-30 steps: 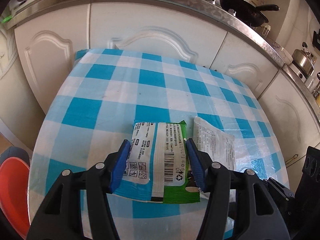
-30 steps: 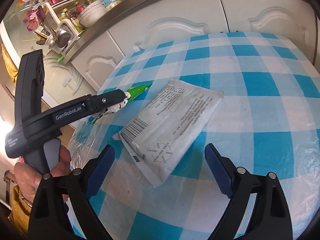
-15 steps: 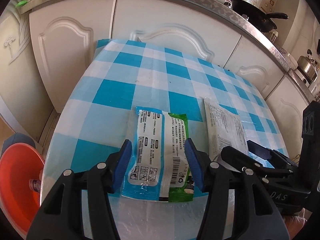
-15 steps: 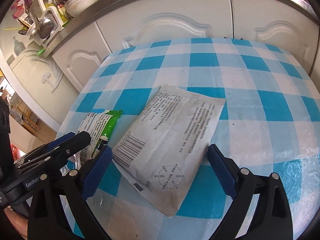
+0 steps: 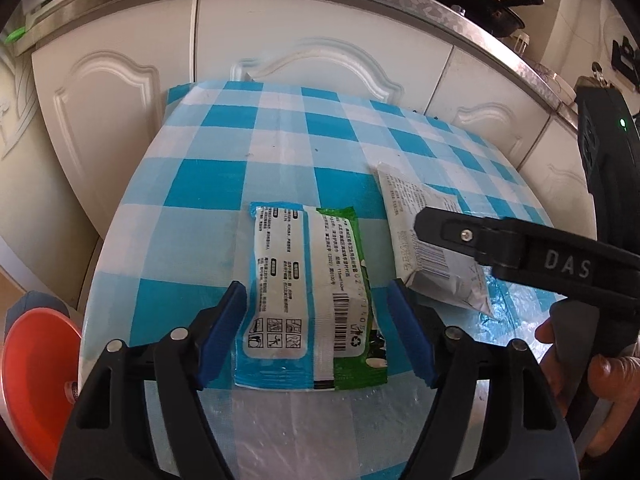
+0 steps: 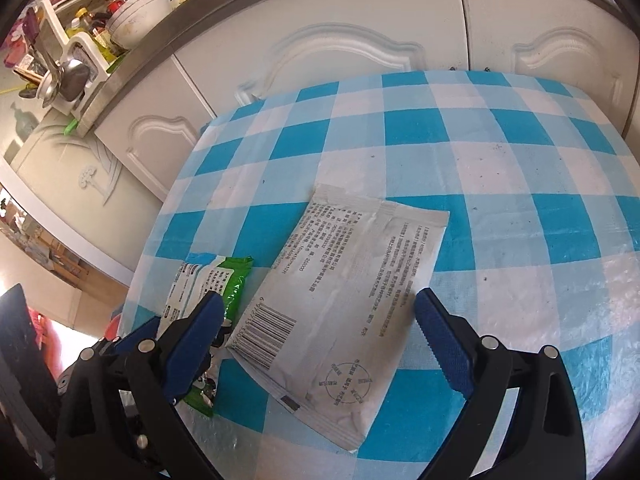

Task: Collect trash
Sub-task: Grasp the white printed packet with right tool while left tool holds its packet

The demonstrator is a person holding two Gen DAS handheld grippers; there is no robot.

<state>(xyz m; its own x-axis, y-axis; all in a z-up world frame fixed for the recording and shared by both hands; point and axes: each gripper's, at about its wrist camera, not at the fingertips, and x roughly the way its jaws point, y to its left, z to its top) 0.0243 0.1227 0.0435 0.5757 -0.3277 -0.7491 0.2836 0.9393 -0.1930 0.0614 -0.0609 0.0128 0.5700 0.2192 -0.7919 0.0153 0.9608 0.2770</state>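
Covering the round worktop (image 5: 280, 152): a blue-and-white checked cloth under clear plastic, white cabinet doors (image 5: 120, 92) behind, an orange bin (image 5: 28, 364) low beside the left edge.

Near the front edge, right of middle: white-grey sachet (image 6: 340, 292), flat, printed side up, barcode end toward the camera, far corner slightly lifted. Judged light, thin and limp, likely to sag when raised; film probably slick. Best taken across the short width, close to the near sealed end.

Near the front-left edge, just beside the sachet and, in the right wrist view, seemingly tucked under its edge: green-and-blue wrapper (image 5: 312, 300), flat, back seam up. Judged empty, crinkly, near weightless; best nipped across the width or at the stiffer sealed hem, pads sliding in under the sides.

Right claw (image 6: 320, 336): spread about as wide as it goes, straddling the sachet's near end, pads seemingly short of contact; seen from the side in the left wrist view, held by a hand (image 5: 592, 372).

Left claw (image 5: 316, 332): spread, recently widened, blue pads (image 5: 224, 332) standing either side of the wrapper with a gap on each side, nothing pinched.
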